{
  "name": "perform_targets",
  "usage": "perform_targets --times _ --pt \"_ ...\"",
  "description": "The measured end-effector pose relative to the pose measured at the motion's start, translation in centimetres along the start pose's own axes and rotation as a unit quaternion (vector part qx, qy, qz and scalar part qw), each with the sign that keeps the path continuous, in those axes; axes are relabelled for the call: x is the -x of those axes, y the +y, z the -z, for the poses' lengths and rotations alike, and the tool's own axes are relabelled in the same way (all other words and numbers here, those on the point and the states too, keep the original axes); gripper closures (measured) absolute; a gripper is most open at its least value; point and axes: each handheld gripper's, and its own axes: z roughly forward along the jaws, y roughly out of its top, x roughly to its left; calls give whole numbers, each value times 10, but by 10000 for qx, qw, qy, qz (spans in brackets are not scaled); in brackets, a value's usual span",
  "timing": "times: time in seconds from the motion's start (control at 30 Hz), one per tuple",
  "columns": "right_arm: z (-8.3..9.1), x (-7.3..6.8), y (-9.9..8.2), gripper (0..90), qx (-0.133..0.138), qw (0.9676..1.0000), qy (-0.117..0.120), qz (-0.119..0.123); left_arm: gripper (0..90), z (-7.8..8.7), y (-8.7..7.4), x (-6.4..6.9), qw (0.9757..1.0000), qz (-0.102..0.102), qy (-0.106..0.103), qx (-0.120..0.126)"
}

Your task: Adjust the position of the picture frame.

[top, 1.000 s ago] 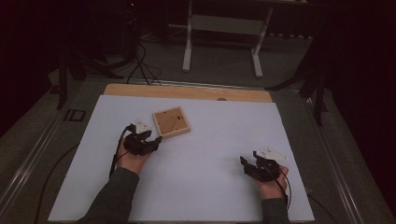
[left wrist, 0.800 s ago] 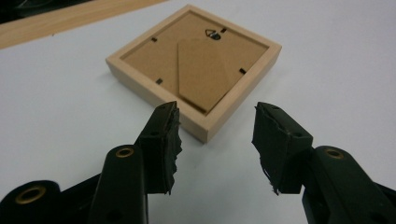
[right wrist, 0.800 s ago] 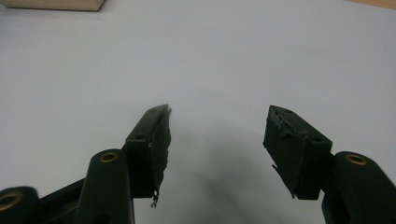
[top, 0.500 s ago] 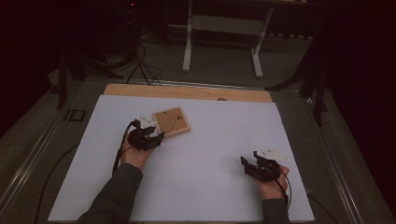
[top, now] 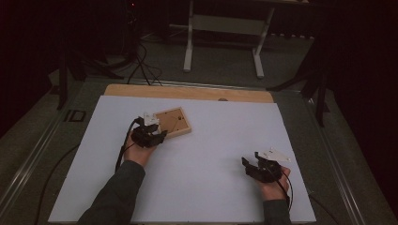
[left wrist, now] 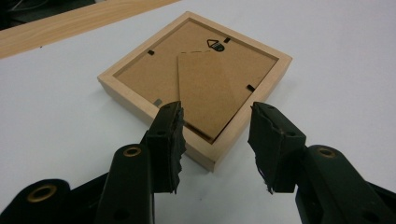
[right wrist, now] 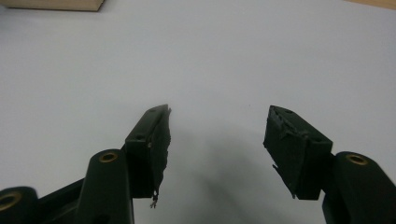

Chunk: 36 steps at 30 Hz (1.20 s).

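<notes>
the left claw [top: 157, 136] is standing with jaws apart, having just been closing, straddling the near corner of the picture frame [top: 173, 122] lying face-down on the counter [top: 216, 140] at ten o'clock; the right claw [top: 251, 166] is gaping empty at four o'clock

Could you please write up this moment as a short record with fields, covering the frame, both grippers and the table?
object: wooden picture frame, lying face down, backing board and folded stand upward
surface: white table sheet, wooden strip at its far edge
left gripper: jaws have just been closing, straddling the frame's near corner, pads not yet pressing
right gripper: open, nothing between the jaws, over bare sheet
hands: left hand at the frame, right hand apart from it
</notes>
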Motion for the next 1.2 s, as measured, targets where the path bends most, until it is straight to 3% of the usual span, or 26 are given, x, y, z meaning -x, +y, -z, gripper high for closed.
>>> perform_targets --times 1.2 --pt "-1 0 0 395 -7 10000 -12 42 479 -37 12 -3 9998 25 101 -184"
